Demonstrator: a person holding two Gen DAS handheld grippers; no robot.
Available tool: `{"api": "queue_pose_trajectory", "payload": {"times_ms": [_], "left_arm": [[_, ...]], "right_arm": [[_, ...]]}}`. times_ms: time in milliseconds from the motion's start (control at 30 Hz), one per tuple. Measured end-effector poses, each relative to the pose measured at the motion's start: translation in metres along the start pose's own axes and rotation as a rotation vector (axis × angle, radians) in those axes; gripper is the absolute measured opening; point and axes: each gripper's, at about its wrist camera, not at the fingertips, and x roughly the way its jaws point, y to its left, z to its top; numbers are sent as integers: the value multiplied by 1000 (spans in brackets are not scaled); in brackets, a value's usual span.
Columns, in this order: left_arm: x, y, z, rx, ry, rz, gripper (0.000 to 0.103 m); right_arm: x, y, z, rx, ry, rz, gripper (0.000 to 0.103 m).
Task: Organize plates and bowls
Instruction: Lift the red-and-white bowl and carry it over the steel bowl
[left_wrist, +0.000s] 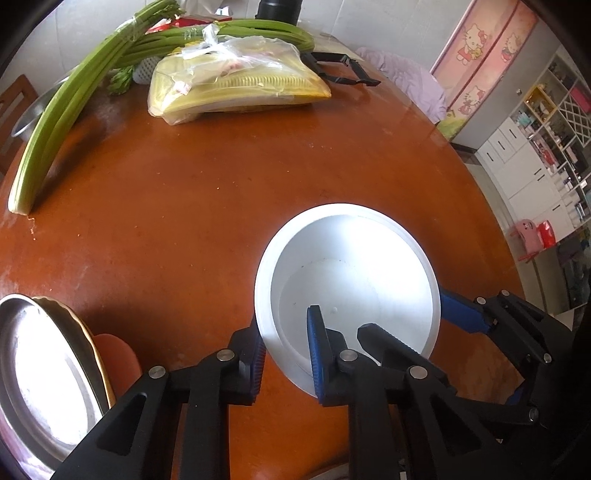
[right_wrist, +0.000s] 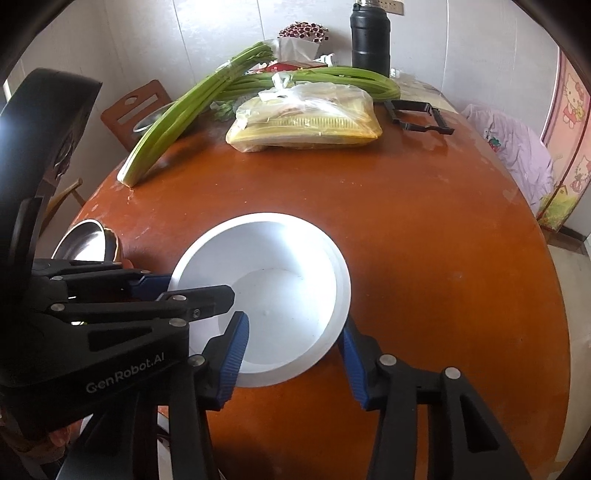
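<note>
Tilting steeply down, both hand-held grippers, left (left_wrist: 288, 354) and right (right_wrist: 293, 354), clamped on the white bowl's (right_wrist: 280, 266) rim.

White bowl (left_wrist: 354, 280) centre frame, plain. Table (left_wrist: 184, 206) reddish-brown wood. Gripper pads (right_wrist: 232, 354) blue, ribbed; gripper bodies black. Silver metal plate (left_wrist: 40, 373) lower left. Green celery (left_wrist: 62, 110) upper left. Black flask (right_wrist: 370, 37) top. Yellow packet (right_wrist: 306, 125) in clear bag.
</note>
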Motion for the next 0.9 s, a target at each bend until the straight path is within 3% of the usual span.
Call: {"api": "queue_pose_trajectory", "payload": {"times_ms": [300, 900], "left_arm": [[-13, -2, -2, 4, -24, 13, 20], [-77, -12, -25, 30, -150, 48, 20]], "right_arm": [[-8, 3, 0, 4, -15, 15, 49], [-59, 24, -5, -34, -111, 14, 49]]}}
